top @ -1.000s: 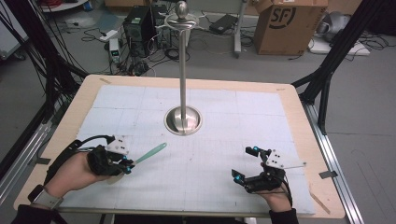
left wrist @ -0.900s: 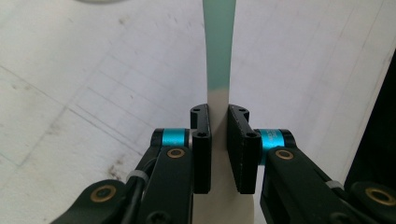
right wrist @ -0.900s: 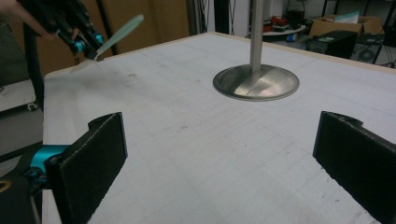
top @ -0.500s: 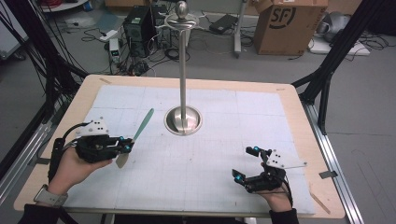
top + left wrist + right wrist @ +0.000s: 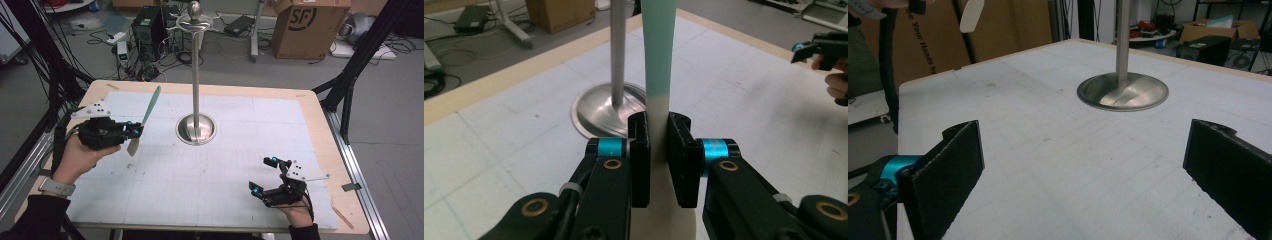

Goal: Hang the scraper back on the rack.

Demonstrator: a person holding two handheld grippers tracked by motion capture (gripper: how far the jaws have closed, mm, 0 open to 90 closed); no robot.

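My right tool [image 5: 267,176] sits low at the near right of the counter [image 5: 240,150], jaws spread wide with nothing between them; in the right gripper view just bare gridded mat [image 5: 1048,165] lies between the two black pads [image 5: 950,175]. My right hand [image 5: 296,212] rests at the near edge.

My left tool [image 5: 134,131] is up off the counter at the left side, held in my left hand [image 5: 80,157], grey plate on top. It pinches a spatula [image 5: 145,119] near the cream end: in the left gripper view the pads [image 5: 640,160] press on both sides of the cream part, and the teal part [image 5: 658,45] runs up and away from the jaws. From the high view the spatula stands tilted, teal end up and toward the far side, cream end [image 5: 133,146] hanging below the jaws, clear of the mat. Cream end also shows top left in the right gripper view [image 5: 971,14].

Past both tools, mid-counter, stands a metal stand [image 5: 196,75]: round base [image 5: 196,129] on the mat, upright pole, cross piece and ball on top. Spatula is left of the pole, near but apart from it.

Beyond the counter: floor with cables, a black computer case [image 5: 150,25], a cardboard box [image 5: 305,25].
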